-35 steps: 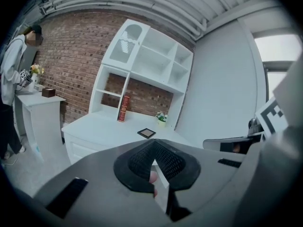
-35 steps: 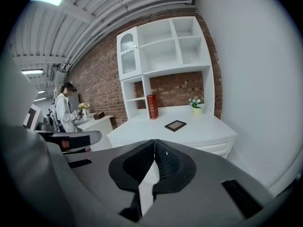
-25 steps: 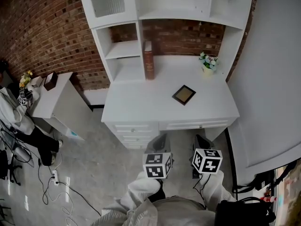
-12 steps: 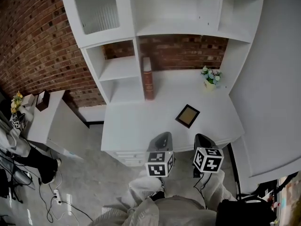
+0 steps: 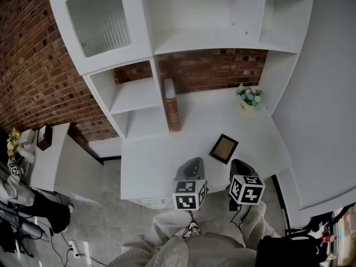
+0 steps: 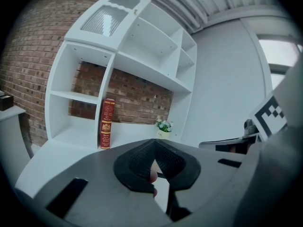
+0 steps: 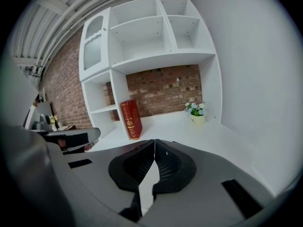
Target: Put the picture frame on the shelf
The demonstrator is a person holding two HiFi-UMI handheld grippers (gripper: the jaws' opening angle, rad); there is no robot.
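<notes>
Picture frame (image 5: 223,148) lies flat — just ahead of right gripper (image 5: 239,166).

Open desk (image 5: 161,160) around picture frame (image 5: 223,148); book (image 5: 172,104), flower pot (image 5: 248,98) well aside.

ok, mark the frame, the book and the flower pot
frame (image 5: 223,148), head view, pale centre panel
book (image 5: 173,109), head view, middle of spine
flower pot (image 5: 248,107), head view, side of pot
</notes>
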